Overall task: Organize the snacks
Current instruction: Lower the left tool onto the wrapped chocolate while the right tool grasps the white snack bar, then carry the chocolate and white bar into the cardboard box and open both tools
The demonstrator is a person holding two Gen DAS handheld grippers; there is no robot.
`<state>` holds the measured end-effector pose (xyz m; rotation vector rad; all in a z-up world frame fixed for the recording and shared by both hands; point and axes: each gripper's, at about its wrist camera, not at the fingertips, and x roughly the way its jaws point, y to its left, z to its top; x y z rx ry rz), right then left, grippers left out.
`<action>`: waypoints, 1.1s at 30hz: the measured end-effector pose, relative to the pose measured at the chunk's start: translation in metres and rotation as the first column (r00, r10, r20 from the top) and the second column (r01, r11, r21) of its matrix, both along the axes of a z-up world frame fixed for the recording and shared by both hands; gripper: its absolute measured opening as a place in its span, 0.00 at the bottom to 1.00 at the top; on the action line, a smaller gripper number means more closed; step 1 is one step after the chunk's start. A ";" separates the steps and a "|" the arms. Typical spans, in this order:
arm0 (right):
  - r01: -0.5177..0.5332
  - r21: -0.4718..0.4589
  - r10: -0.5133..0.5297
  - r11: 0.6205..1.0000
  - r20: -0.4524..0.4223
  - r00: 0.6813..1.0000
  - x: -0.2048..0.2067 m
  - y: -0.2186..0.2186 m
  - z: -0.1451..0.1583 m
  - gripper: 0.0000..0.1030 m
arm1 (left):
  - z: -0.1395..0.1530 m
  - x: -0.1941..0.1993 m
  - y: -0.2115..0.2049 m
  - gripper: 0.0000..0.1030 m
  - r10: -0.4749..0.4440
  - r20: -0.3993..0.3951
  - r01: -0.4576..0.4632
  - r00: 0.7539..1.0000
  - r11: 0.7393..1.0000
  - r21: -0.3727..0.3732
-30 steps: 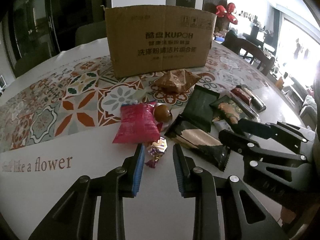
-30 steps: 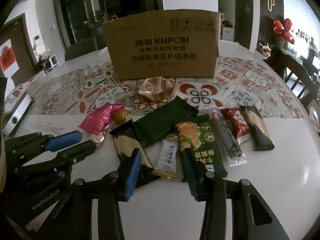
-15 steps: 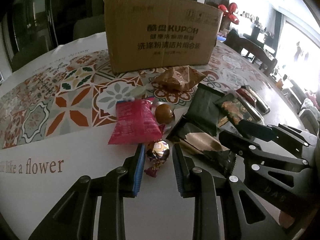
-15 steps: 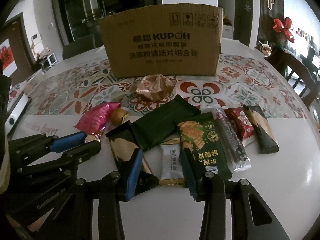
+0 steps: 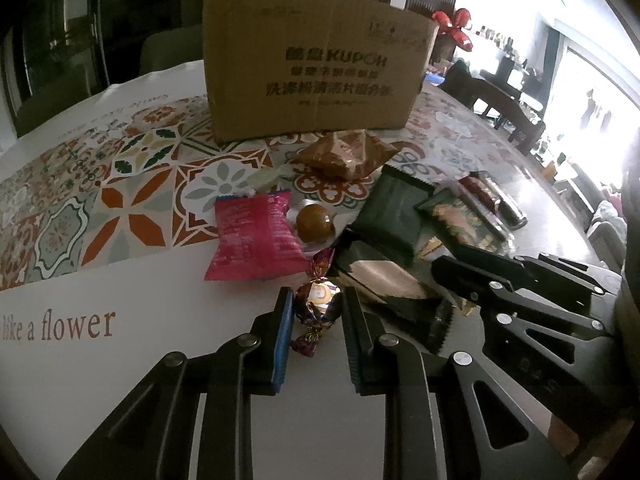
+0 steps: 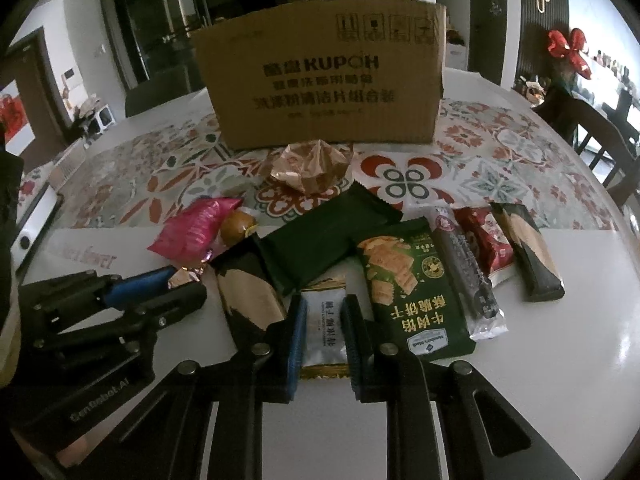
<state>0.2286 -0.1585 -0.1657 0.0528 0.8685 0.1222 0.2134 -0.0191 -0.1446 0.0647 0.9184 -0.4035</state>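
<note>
Several snack packets lie on the table in front of a cardboard box. My left gripper has its jaws closing on a foil-wrapped candy, and the blue pads press its sides. My right gripper has its jaws closing on a small white sachet, which sits between the pads. Beside the sachet lie a green cracker packet and a black-and-gold packet. A pink packet and a round brown sweet lie just beyond the candy.
A crumpled gold-wrapped pastry sits against the box front. A dark green packet, a long dark bar, a red packet and a brown bar lie to the right. Chairs stand past the table's right edge.
Both grippers have crept forward over the snacks. The left jaws now hold the foil candy between the pads. The right jaws have narrowed sharply onto the white sachet.
</note>
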 end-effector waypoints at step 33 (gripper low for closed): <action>-0.070 0.034 0.051 0.997 0.392 0.919 0.035 -0.016 0.145 0.20 | 0.145 0.049 -0.004 0.24 0.060 0.333 -0.043 0.941 0.997 -0.058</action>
